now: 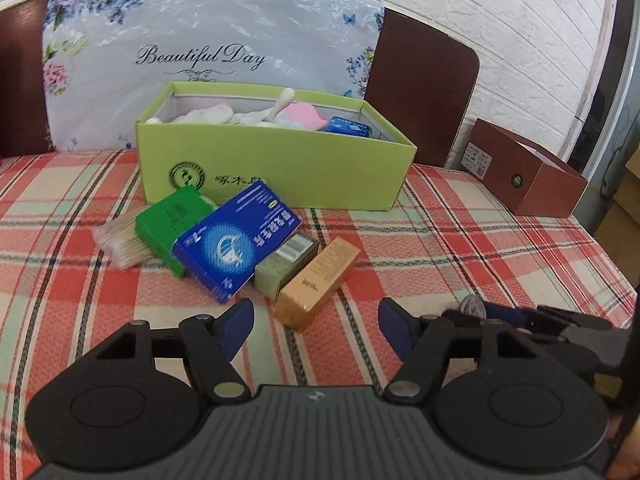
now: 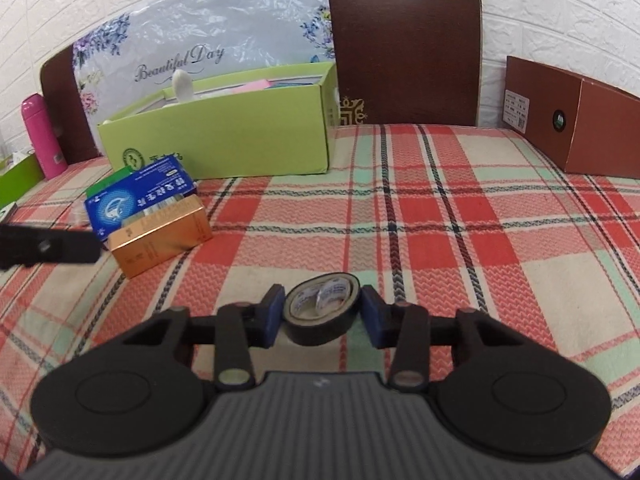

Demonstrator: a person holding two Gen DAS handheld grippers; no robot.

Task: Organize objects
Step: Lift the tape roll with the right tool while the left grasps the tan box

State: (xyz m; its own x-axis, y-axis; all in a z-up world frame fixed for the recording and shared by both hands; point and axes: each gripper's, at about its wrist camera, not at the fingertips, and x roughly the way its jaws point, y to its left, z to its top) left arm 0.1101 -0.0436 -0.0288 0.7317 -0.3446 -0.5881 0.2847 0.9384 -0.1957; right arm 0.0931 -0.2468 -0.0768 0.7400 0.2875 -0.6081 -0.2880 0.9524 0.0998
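A pile of small boxes lies on the plaid bedspread [image 1: 440, 240] in front of an open lime-green box [image 1: 272, 160]: a blue box [image 1: 236, 240], a green box [image 1: 168, 220], a pale green box [image 1: 280, 268] and a gold box [image 1: 316, 284], beside a bundle of cotton swabs [image 1: 120, 240]. My left gripper [image 1: 316, 320] is open, low over the bedspread, with the gold box's near end just ahead between its fingertips, untouched. My right gripper [image 2: 322, 312] has its blue pads against both sides of a black tape roll [image 2: 322, 312] resting on the bedspread.
The lime-green box holds white and pink items and a blue pack. A brown box [image 2: 576, 120] stands at the far right by the white wall. A pink bottle [image 2: 42, 136] stands far left. A dark headboard [image 2: 404, 40] and a flowered panel [image 1: 208, 52] rise behind.
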